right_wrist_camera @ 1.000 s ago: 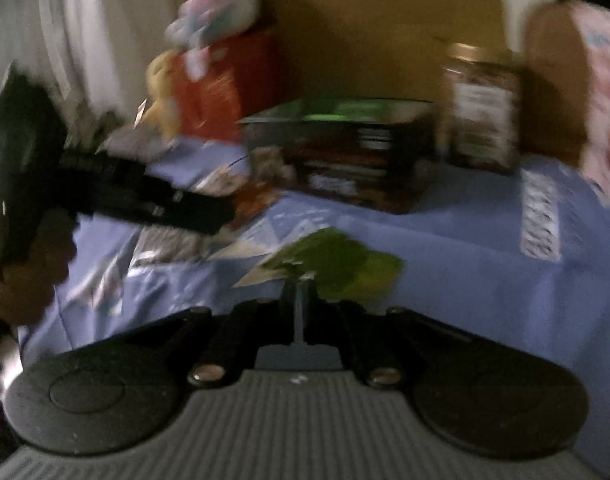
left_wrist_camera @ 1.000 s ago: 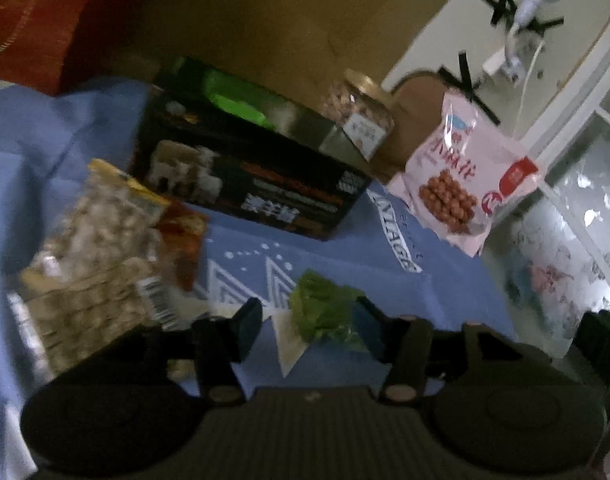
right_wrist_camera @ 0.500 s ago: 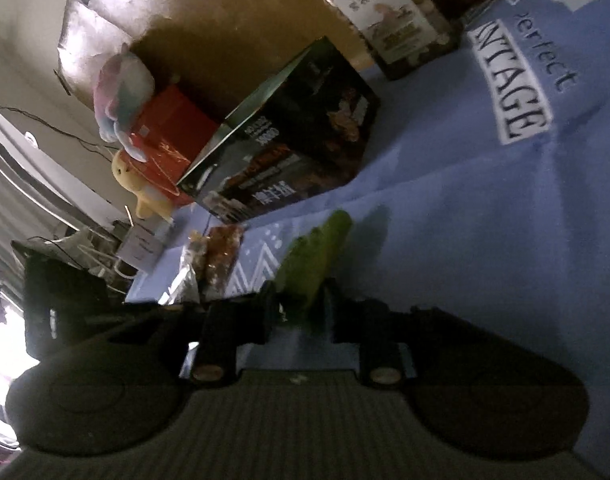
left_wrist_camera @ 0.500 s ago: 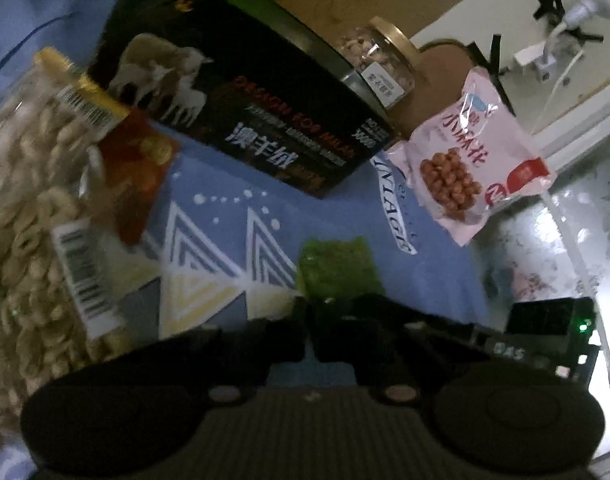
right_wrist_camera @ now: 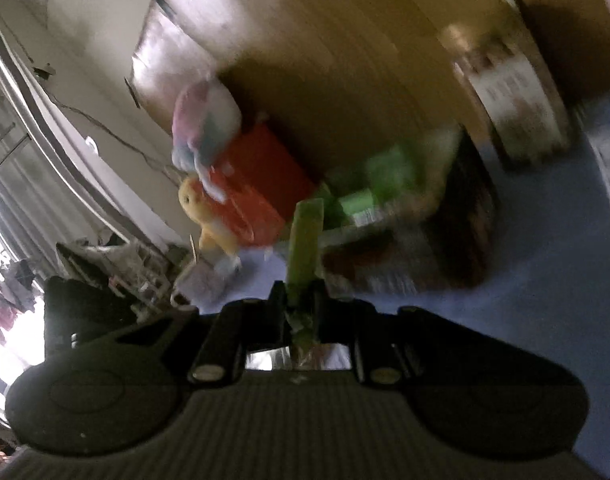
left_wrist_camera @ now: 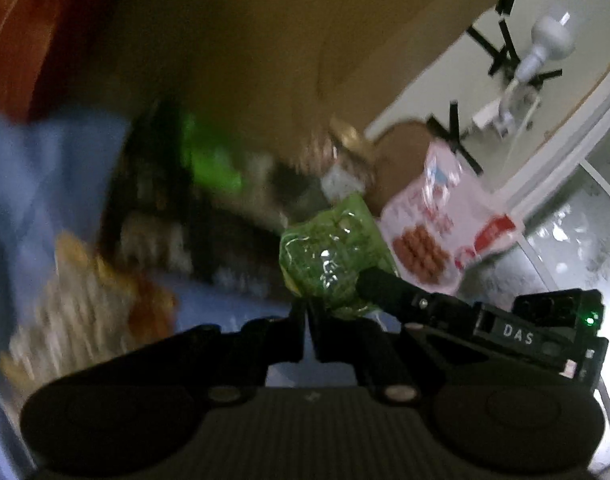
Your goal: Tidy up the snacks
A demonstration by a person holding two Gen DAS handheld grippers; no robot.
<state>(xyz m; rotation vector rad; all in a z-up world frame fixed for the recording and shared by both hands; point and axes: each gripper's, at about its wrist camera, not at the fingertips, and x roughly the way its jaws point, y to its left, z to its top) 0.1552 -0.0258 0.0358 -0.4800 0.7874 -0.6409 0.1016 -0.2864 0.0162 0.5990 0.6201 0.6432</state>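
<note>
Against the wall behind everything, a big cardboard box [left_wrist_camera: 265,48] fills the background of both views, with the blue cloth [right_wrist_camera: 545,288] spread over the bench below it. On that cloth lies the dark carton with its green top [left_wrist_camera: 209,164], heavily blurred; a nut jar [right_wrist_camera: 513,96] stands behind it, a pink snack bag [left_wrist_camera: 445,220] leans to the side, and a clear bag of pale snacks [left_wrist_camera: 69,300] lies near the left edge. A red box [right_wrist_camera: 257,184] with soft toys on it sits at the far end.

The green snack packet [left_wrist_camera: 333,256] is lifted clear of the cloth, in front of the carton. The right gripper [right_wrist_camera: 301,312] has its fingers closed on the packet's lower edge, seen edge-on in its own view. The left gripper [left_wrist_camera: 307,320] has its fingers drawn nearly together just below the packet; whether they actually pinch its seam I cannot tell.

The hold looks to be on thin film at one edge, so the packet could slide out or tear if swung fast, and the blur suggests quick motion. If both grippers hold it and pull apart, the wrapper may split. A low pass risks clipping the jar or the carton
</note>
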